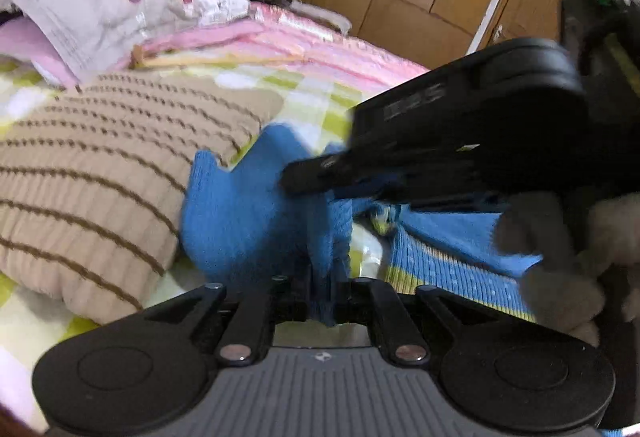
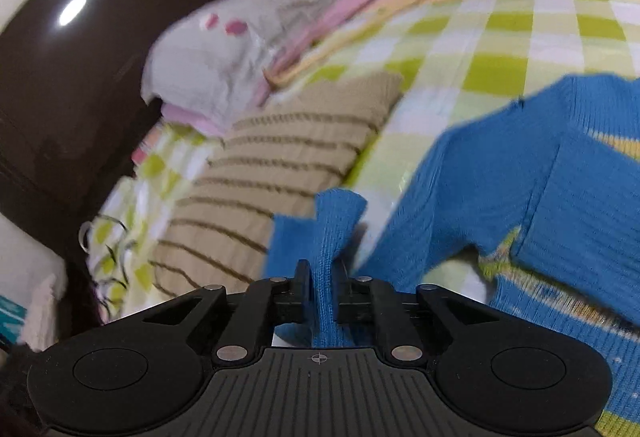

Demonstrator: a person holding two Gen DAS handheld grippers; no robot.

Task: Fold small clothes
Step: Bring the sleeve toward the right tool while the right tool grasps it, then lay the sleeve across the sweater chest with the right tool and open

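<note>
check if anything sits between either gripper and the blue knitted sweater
Nothing visible does. The left gripper and right gripper are each already shut on a fold of the blue knitted sweater. The beige striped knit garment lies beside it on the checked bedspread, clear of both grips.

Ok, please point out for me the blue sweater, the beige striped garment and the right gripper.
blue sweater (image 2: pixel 480 173): right wrist view, on its broad blue knit body.
beige striped garment (image 1: pixel 100 173): left wrist view, on its striped middle.
right gripper (image 2: pixel 320 293): right wrist view, between its fingertips, shut on blue knit.
</note>
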